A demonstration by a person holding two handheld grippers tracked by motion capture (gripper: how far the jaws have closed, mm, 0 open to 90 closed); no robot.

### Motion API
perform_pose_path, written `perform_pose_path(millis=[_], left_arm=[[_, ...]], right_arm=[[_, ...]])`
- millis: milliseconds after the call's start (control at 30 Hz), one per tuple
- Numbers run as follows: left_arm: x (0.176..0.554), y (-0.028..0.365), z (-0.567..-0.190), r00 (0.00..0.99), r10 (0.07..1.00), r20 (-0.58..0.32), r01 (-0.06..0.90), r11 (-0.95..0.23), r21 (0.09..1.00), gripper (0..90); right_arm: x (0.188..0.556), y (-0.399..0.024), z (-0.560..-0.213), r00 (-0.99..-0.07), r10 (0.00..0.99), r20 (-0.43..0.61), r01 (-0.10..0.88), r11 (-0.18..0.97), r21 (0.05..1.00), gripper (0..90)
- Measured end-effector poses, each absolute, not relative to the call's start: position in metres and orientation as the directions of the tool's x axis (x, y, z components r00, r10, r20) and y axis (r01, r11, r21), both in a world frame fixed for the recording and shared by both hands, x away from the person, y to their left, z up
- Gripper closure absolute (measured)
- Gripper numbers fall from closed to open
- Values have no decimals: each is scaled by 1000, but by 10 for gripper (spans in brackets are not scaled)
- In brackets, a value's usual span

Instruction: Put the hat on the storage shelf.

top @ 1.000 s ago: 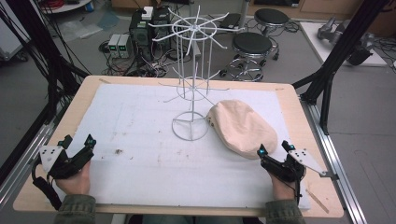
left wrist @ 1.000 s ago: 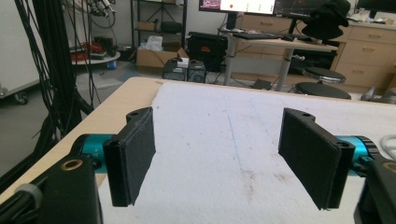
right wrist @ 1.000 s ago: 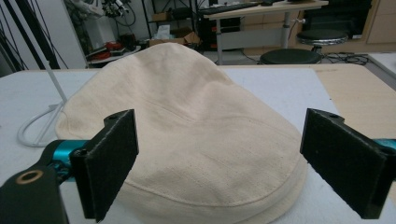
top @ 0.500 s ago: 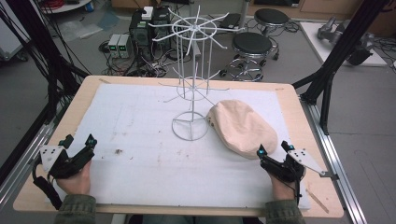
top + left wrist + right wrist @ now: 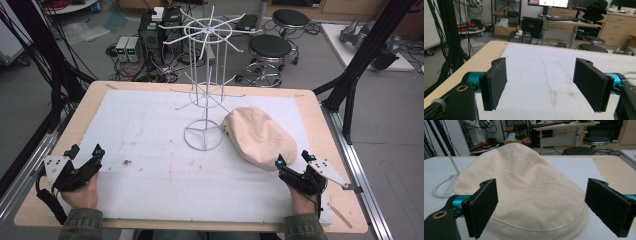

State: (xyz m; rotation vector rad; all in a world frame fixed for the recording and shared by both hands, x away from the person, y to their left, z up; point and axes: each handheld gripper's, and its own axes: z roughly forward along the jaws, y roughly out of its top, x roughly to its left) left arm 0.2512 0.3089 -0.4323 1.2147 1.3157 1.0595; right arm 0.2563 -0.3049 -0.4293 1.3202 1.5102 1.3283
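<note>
— How do the right tongs [image 5: 293, 160] stand?

— Low at the near right of the bench [image 5: 320, 120], the hand [image 5: 303, 197] behind them and the forearm coming in from the near edge. Their jaws gape wide and grip nothing. They point at the cream, flat, rounded cloth cap [image 5: 257, 136], which lies on the white padded sheet [image 5: 150, 140] just ahead of the tips; from the right gripper view the cap [image 5: 524, 192] sits between and beyond the two black pads.

— And the left tongs [image 5: 85, 152]?

— At the near left, well apart from the cap, jaws equally wide and empty, aimed over bare, smudged sheet [image 5: 544, 72].

— Anything beside the cap?

— The white wire rack's [image 5: 205, 90] ring base, just left of it.
</note>
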Motion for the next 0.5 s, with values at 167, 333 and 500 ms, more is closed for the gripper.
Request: perform_pose_path(millis=[167,333,500], left_arm=[[252,308,-433,32,994,-106,107,102,989,272],[252,307,-433,37,994,-105,109,100,989,272],[254,306,-435,40,993,-114,117,109,987,273]], right_arm=[[261,-304,-423,-201,972,124,217,-79,973,108],[265,-301,-415,-202,974,101,199,-60,978,108],[274,-299,-403,-209,975,74,181,-36,983,107]])
